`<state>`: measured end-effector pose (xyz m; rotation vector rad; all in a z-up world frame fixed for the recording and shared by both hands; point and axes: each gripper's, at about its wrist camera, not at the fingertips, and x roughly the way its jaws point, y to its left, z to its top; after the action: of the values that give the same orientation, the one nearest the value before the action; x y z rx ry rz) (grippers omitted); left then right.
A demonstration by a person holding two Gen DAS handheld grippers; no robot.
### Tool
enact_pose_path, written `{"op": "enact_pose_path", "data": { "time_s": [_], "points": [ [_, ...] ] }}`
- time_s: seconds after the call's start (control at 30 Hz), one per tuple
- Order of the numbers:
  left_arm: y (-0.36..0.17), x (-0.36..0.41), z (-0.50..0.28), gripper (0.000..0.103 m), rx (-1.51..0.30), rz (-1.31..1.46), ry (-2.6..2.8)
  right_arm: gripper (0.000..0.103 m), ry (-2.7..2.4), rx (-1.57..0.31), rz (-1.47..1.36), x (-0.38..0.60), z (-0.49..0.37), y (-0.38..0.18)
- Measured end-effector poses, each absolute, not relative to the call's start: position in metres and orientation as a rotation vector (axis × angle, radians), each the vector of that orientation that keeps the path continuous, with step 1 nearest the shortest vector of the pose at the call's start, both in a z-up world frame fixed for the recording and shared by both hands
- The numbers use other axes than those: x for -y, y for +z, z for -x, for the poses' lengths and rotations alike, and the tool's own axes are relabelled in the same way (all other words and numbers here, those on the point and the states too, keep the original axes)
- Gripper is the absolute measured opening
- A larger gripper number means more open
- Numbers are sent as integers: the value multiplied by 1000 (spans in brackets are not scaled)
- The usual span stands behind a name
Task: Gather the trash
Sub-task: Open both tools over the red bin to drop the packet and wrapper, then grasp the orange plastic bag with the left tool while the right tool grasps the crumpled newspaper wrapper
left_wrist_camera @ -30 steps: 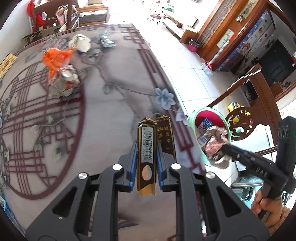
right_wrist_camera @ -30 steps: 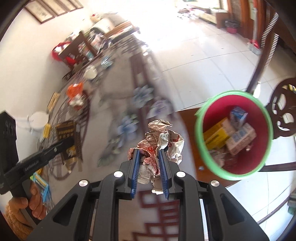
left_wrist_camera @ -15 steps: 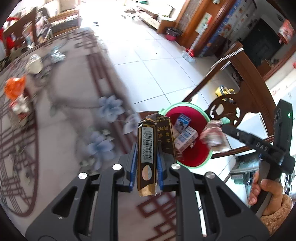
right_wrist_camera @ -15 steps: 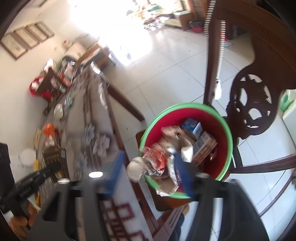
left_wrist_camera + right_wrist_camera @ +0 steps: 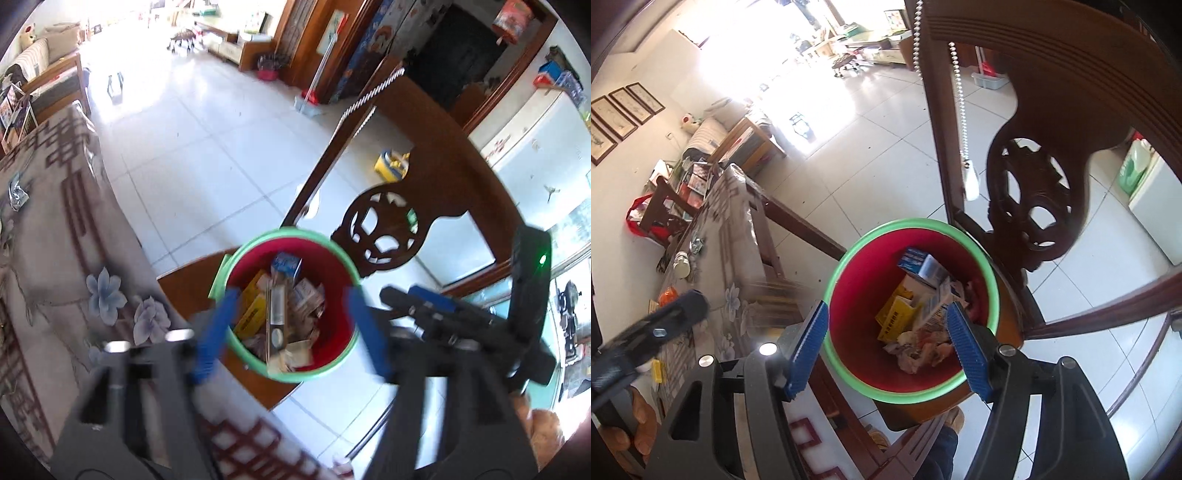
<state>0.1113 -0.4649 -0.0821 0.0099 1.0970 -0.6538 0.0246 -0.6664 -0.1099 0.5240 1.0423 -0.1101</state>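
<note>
A red bin with a green rim (image 5: 334, 246) (image 5: 849, 254) stands on a wooden chair seat beside the table. My left gripper (image 5: 291, 332) is open above it, and the brown carton (image 5: 277, 319) drops between its blue pads into the bin. My right gripper (image 5: 888, 347) is open and empty over the same bin. The crumpled wrapper (image 5: 916, 350) lies inside among boxes. More trash stays far off on the table: a white cup (image 5: 680, 263) and an orange wrapper (image 5: 666, 295).
The carved wooden chair back (image 5: 384, 236) (image 5: 1030, 195) rises just behind the bin. The table with a flowered cloth (image 5: 55, 277) lies to the left. White tile floor (image 5: 192, 122) spreads beyond. The right gripper's body (image 5: 461, 325) shows in the left wrist view.
Both grippers moved from the table to over the bin and opened. The crumpled wrapper fell into the bin, and the brown carton left the left jaws.
</note>
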Motion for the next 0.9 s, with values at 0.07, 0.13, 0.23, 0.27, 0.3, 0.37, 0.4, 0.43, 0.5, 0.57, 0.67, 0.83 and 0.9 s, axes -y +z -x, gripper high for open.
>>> {"op": "enact_pose_path", "data": {
  "time_s": [0.07,0.13,0.23,0.27,0.3,0.37,0.4,0.43,0.5,0.57,0.67,0.83,0.9],
  "points": [
    [-83,458,-108,68,-1096,-19,-651,65,-115,-1038,-520,663,-22,-108],
    [-86,445,-106,68,-1106,-13,-621,65,-113,-1036,-516,658,-20,-106],
    [-92,413,-107,68,-1135,35,-562,65,-102,-1035,-505,645,-22,-104],
    [-94,395,-106,68,-1139,57,-528,65,-92,-1035,-498,637,-24,-102],
    [-94,382,-105,69,-1140,70,-506,65,-83,-1034,-491,630,-25,-101],
    [-95,351,-105,70,-1142,103,-452,65,-59,-1033,-471,611,-29,-98],
    [-97,328,-103,70,-1144,123,-410,65,-41,-1034,-460,598,-31,-96],
    [-98,315,-104,70,-1147,134,-387,65,-21,-1037,-453,585,-34,-95],
    [-100,274,-102,70,-1149,171,-322,65,28,-1044,-423,553,-40,-91],
    [-102,233,-98,70,-1146,213,-255,66,76,-1054,-391,520,-48,-90],
    [-105,182,-92,70,-1144,259,-173,66,155,-1077,-366,470,-63,-92],
    [-115,85,-77,72,-1143,343,-22,72,328,-1090,-282,361,-94,-90],
    [-118,56,-73,72,-1143,375,21,74,389,-1098,-251,321,-109,-90]
  ]
}}
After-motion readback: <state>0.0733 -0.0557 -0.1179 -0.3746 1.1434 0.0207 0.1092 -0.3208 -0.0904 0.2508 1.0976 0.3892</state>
